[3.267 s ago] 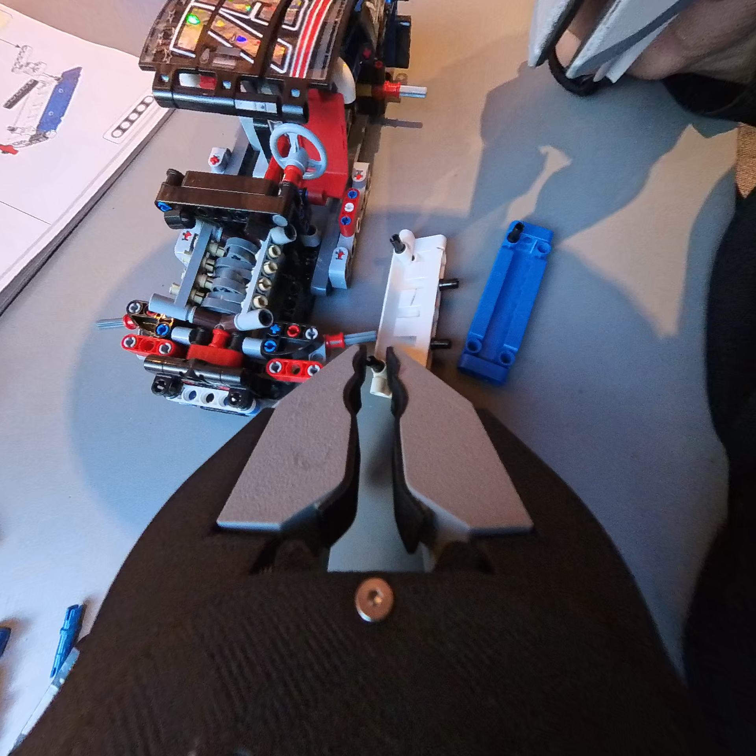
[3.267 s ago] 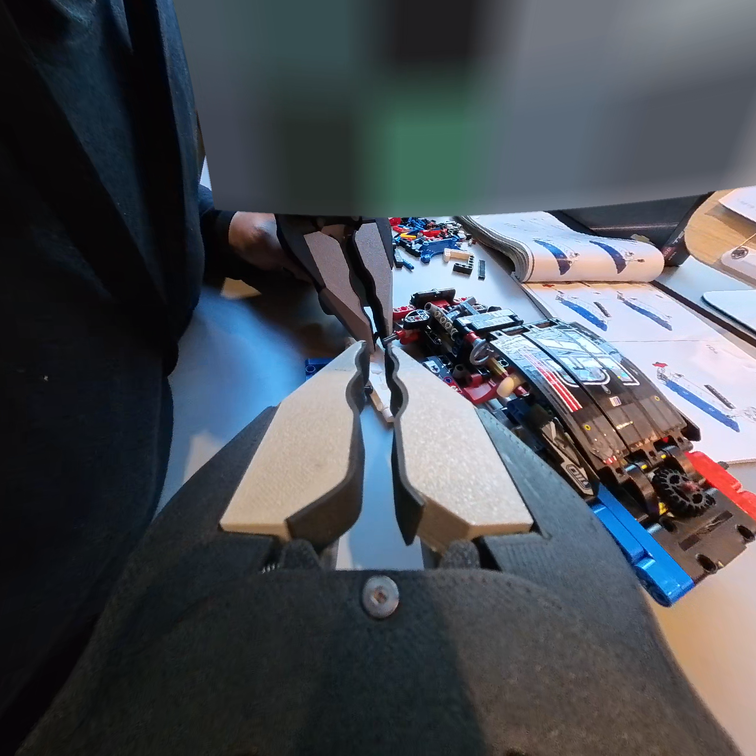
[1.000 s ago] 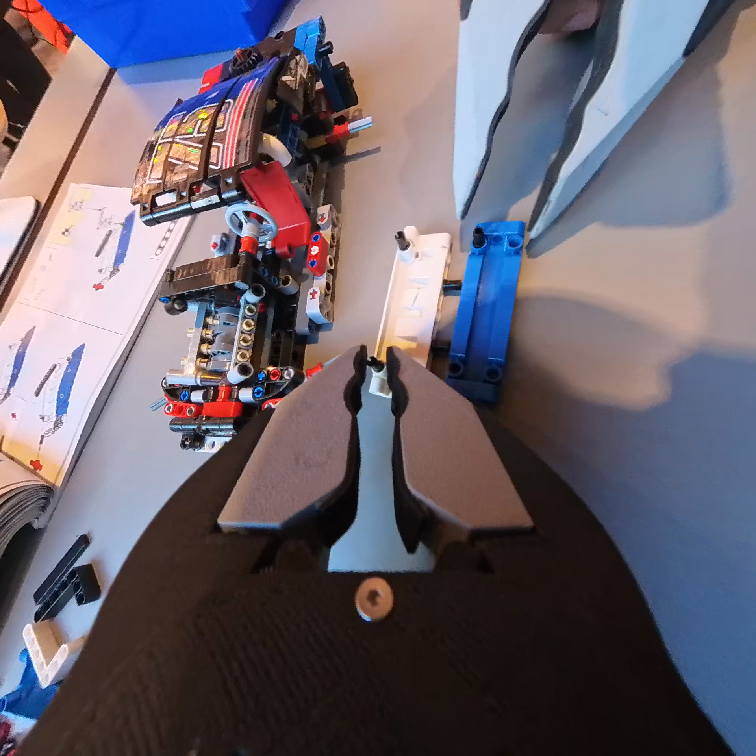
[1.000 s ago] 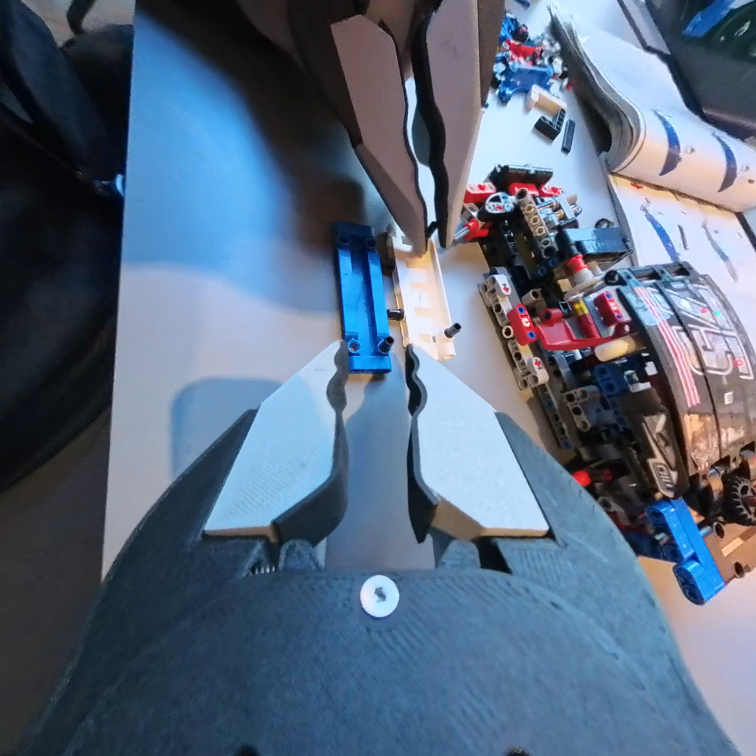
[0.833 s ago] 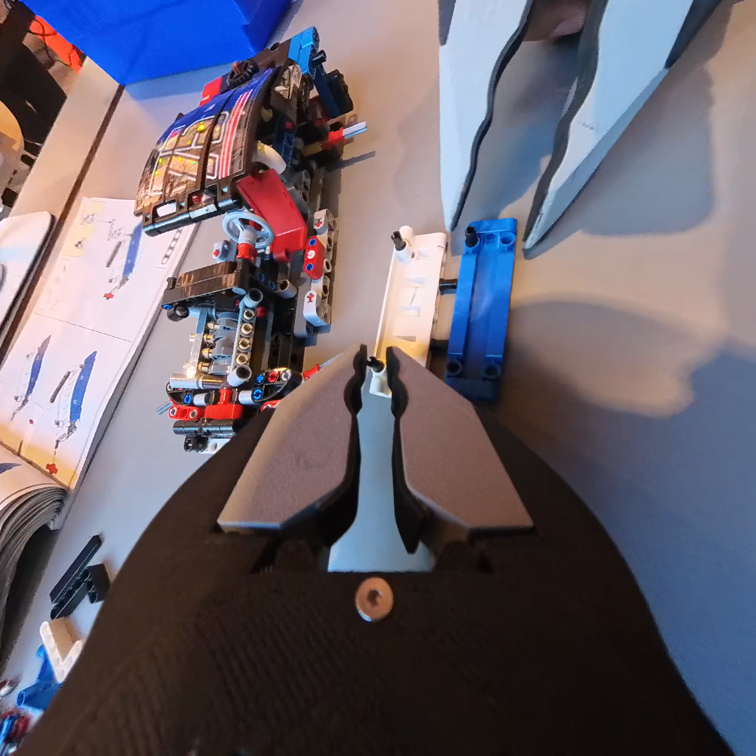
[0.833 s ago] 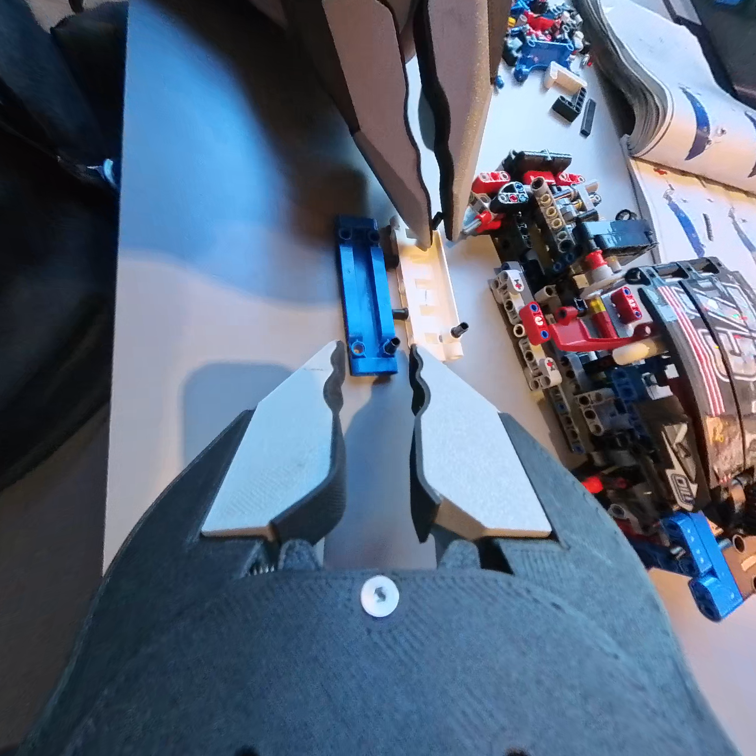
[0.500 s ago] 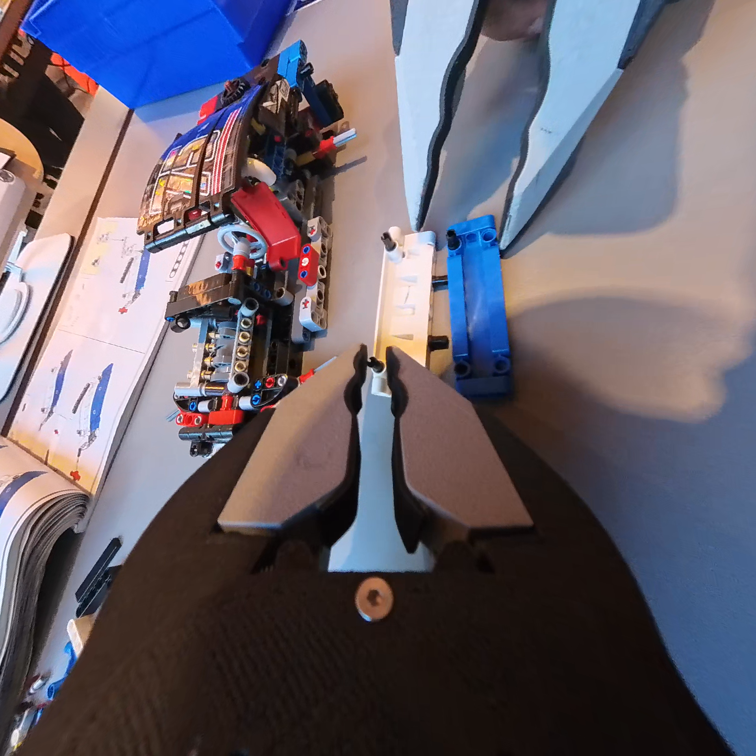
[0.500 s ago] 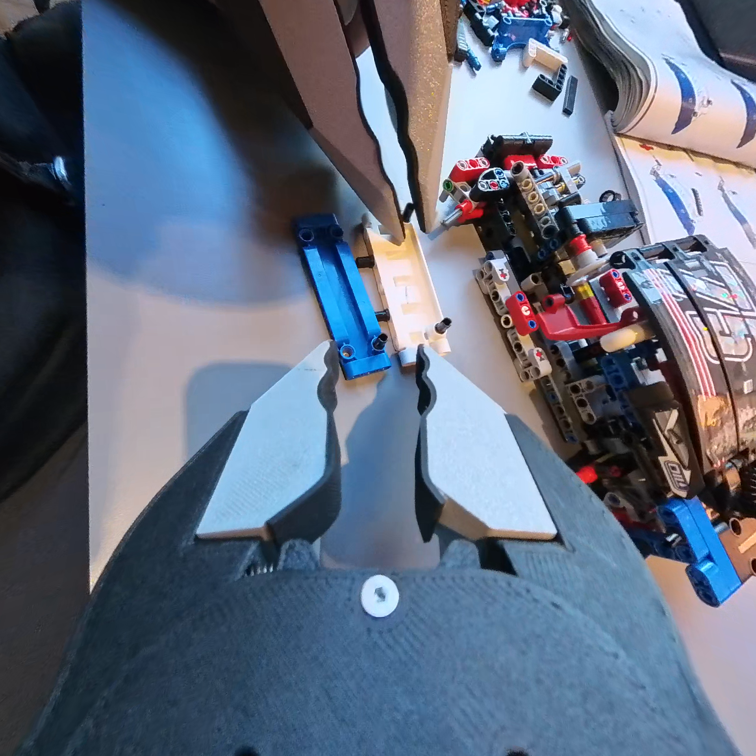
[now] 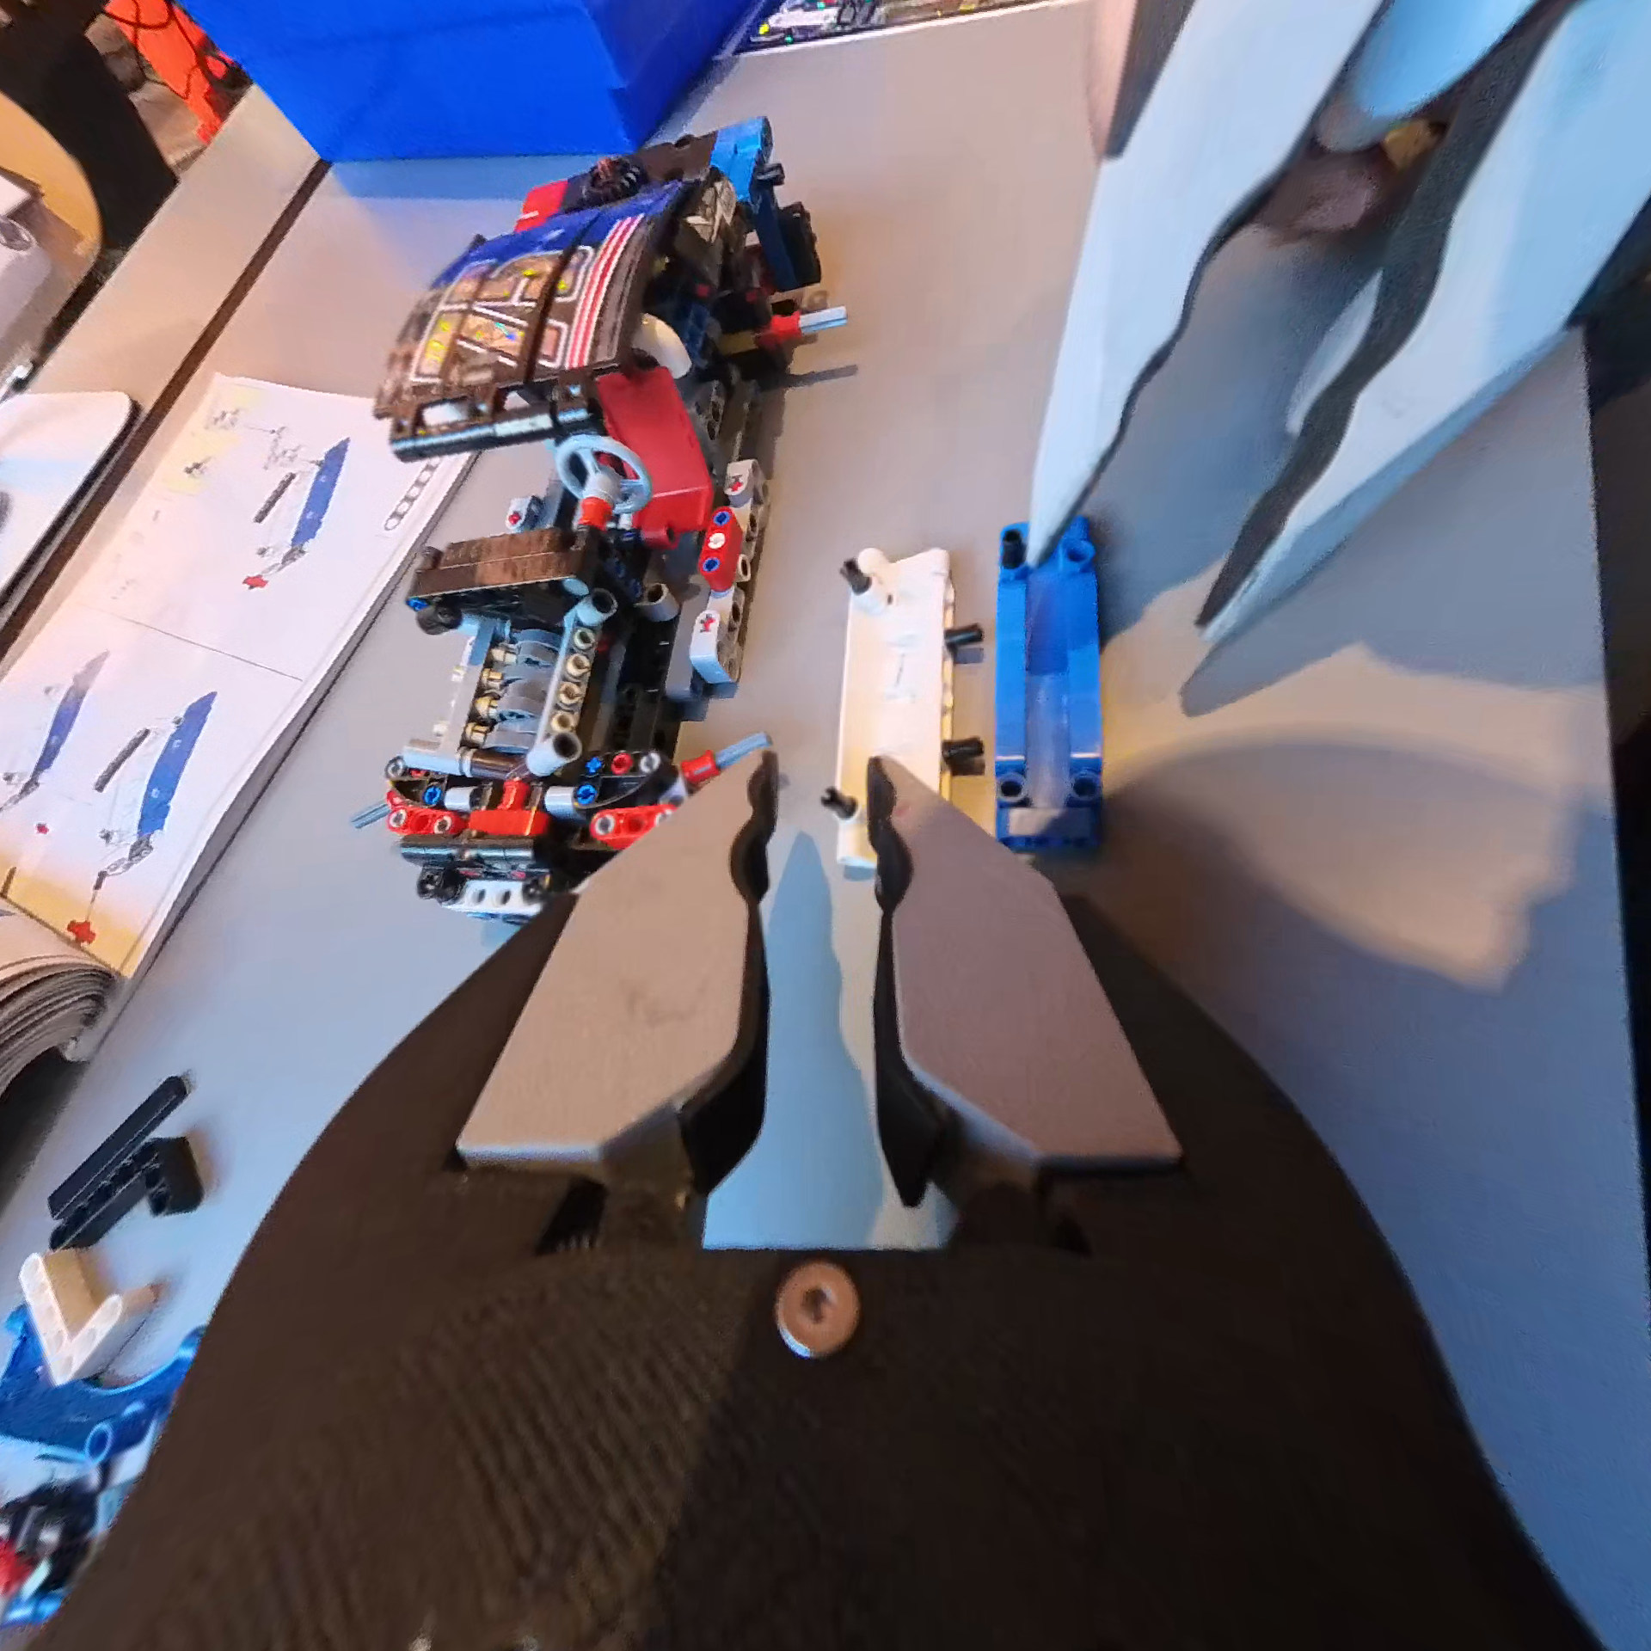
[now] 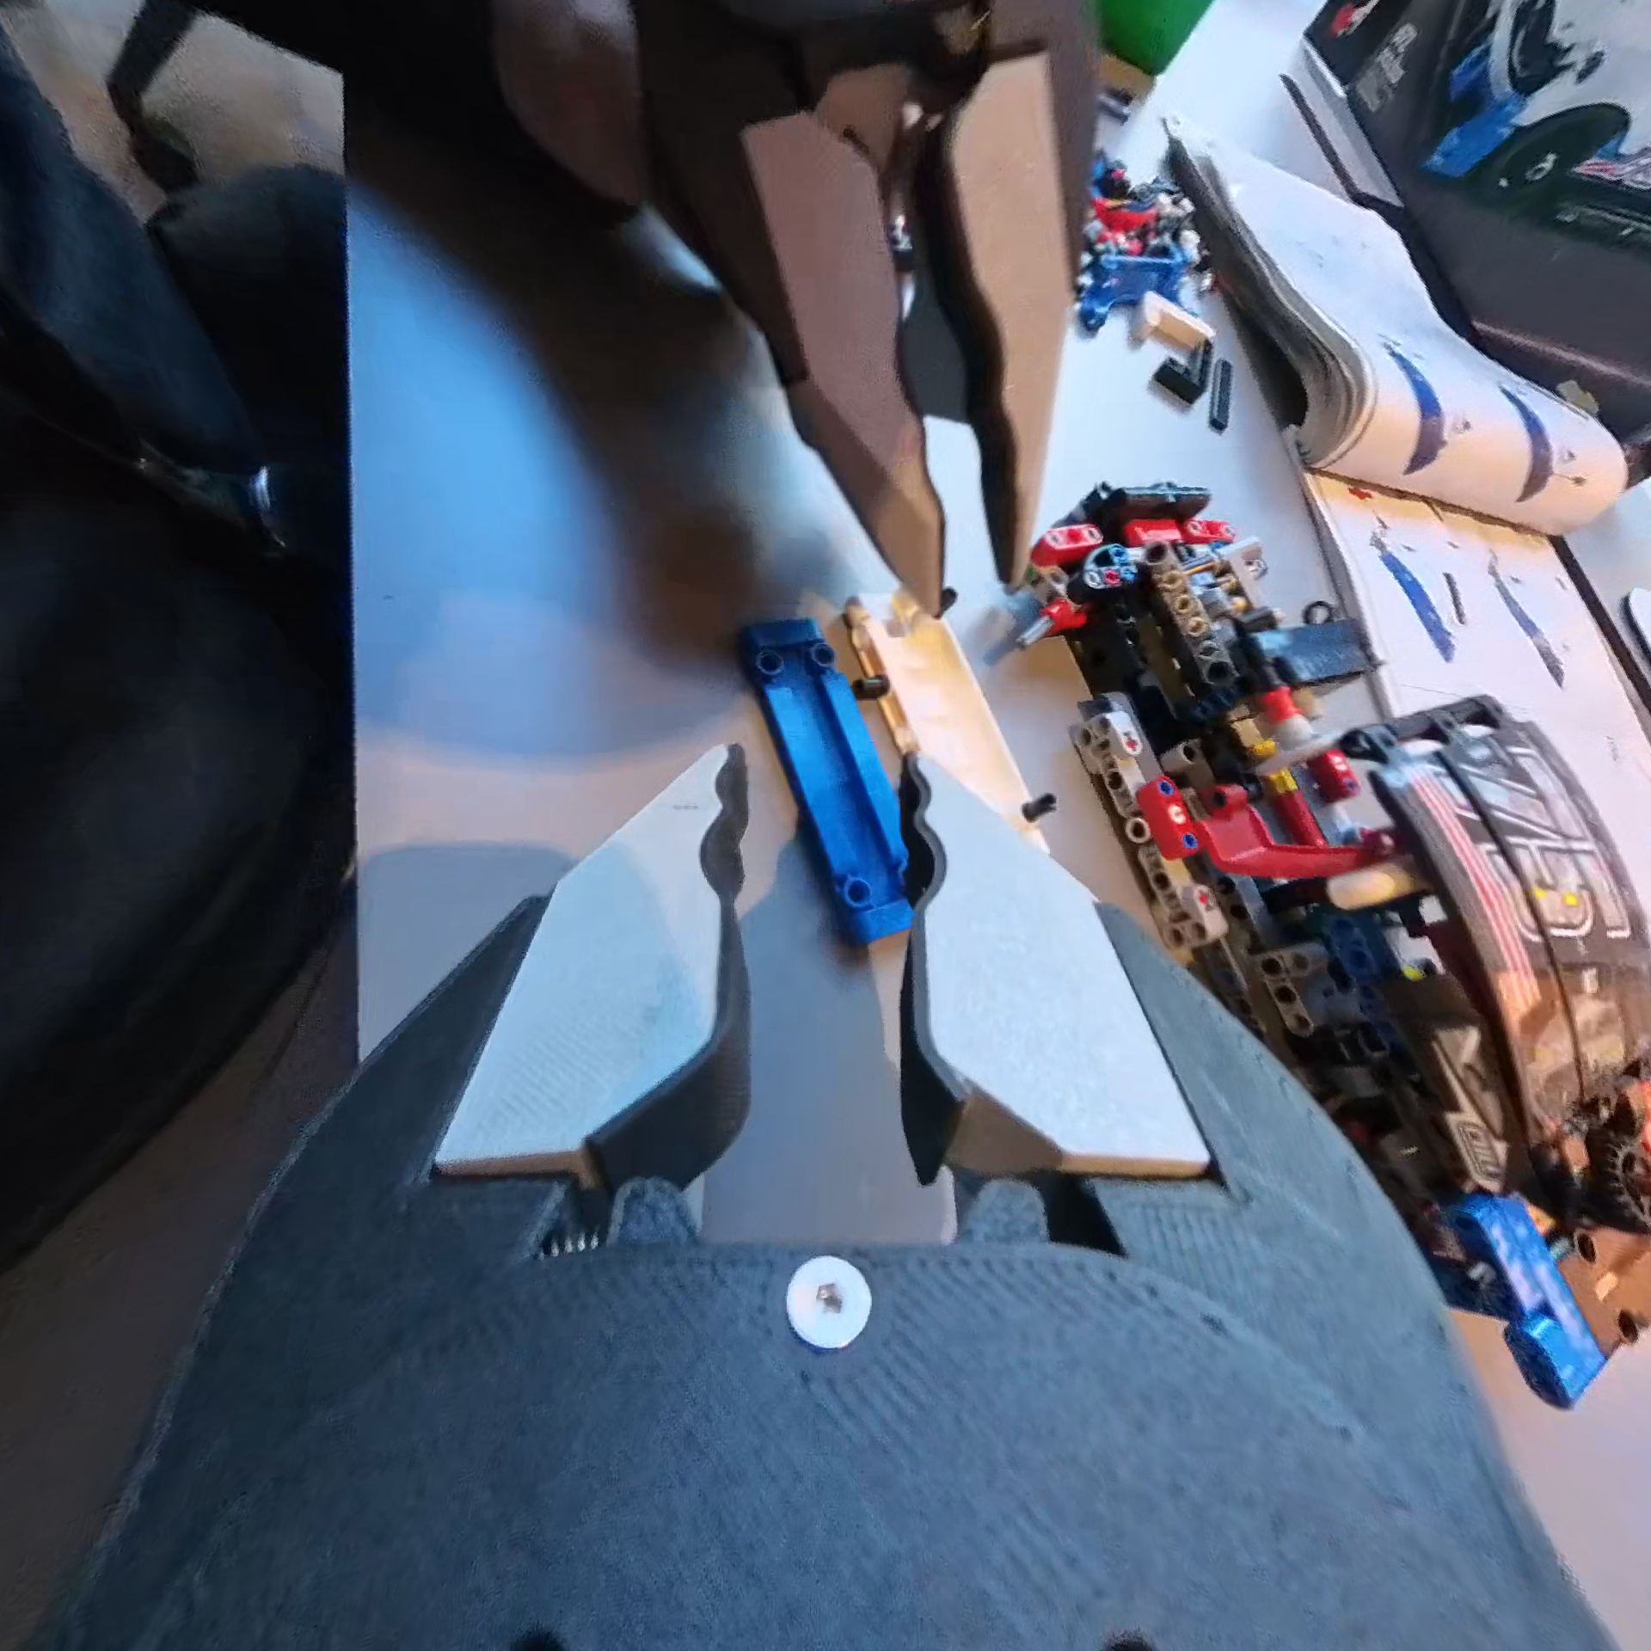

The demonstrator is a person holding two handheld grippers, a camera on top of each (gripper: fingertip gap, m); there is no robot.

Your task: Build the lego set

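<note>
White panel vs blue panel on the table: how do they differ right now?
Colour: the white panel is white, the blue panel is blue.
Pins: the white panel has black pins sticking out of its side towards the blue panel, whose side shows none.
Grippers: the left gripper, open, is at the white panel's end; the right gripper, open, straddles the blue panel.
Shared: both long, lying flat, side by side.

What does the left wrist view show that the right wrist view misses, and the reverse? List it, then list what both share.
Only the left wrist view: a blue box at the table's far end and the grey steering wheel on the car.

Only the right wrist view: a dark printed box in the upper right corner and the person's dark clothing.

Both: the blue panel, the white panel beside it, the half-built car, the open manual, and both tools, left tool and right tool, open.
</note>
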